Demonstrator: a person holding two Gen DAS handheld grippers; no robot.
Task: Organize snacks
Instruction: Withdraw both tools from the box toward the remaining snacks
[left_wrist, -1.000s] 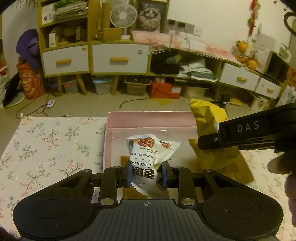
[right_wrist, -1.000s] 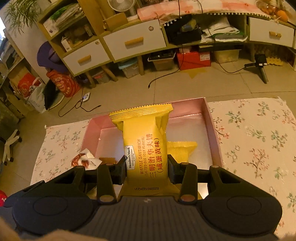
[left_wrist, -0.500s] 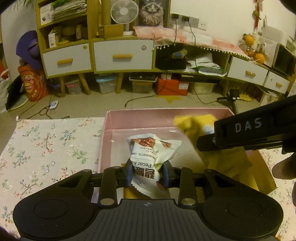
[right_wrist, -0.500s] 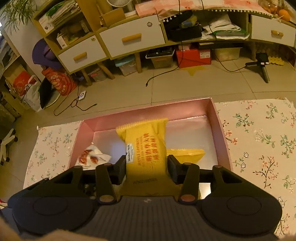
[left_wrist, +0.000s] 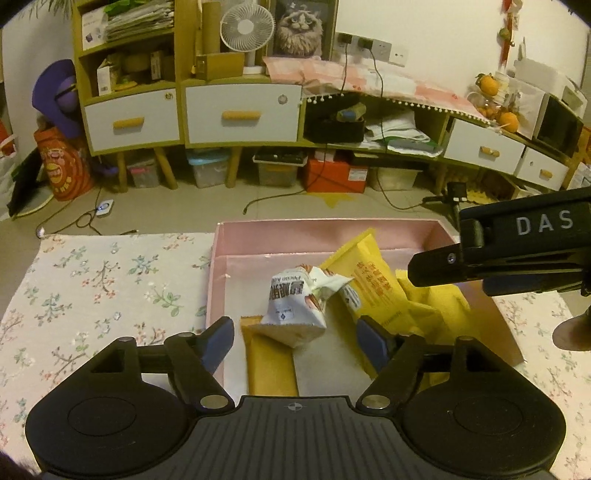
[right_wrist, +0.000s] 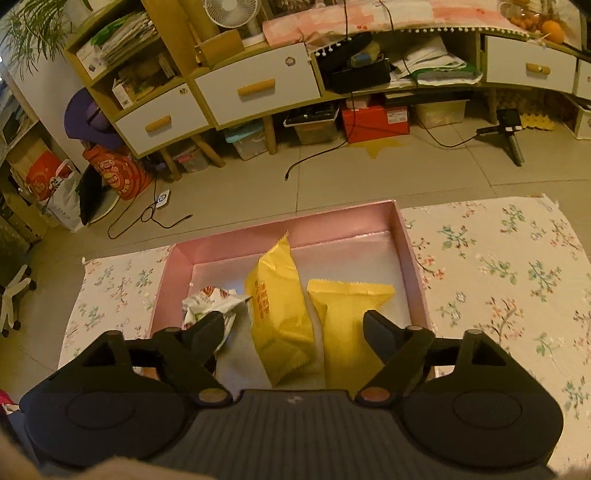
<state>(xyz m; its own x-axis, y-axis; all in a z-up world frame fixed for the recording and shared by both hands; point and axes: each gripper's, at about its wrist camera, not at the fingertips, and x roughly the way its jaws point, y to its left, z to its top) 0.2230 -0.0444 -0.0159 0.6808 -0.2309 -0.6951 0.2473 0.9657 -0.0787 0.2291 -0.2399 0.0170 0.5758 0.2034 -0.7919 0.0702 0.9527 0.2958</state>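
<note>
Both claws hang spread wide above the pink box (left_wrist: 402, 229), neither one grasping anything. From its own camera the left claw (left_wrist: 295, 334) has its blue-padded fingers (left_wrist: 218, 339) apart, one at 9 o'clock and one at 3 o'clock of the white pecan packet (left_wrist: 295, 306), which sits free between them on the box floor without touching either pad. That white packet leans against a yellow waffle packet (left_wrist: 373, 284) at its 3 o'clock, and it rests on the end of another yellow packet (left_wrist: 271, 365) lying flat toward 6 o'clock.

In the right wrist view the right claw (right_wrist: 293, 325) is likewise released, fingers well apart over the near half of the box (right_wrist: 284, 225). Below it the yellow waffle packet (right_wrist: 279, 306) lies tilted on its edge, running from 12 o'clock down to 6 o'clock. A second yellow packet (right_wrist: 347, 314) lies flat just beside it at 3 o'clock, and the white packet (right_wrist: 210, 302) lies crumpled at 9 o'clock, partly hidden behind the left finger (right_wrist: 207, 328).

Under the box the counter carries a floral cloth (right_wrist: 509, 273). From the left camera the right claw's black body (left_wrist: 517, 251), marked DAS, crosses in at 3 o'clock.
</note>
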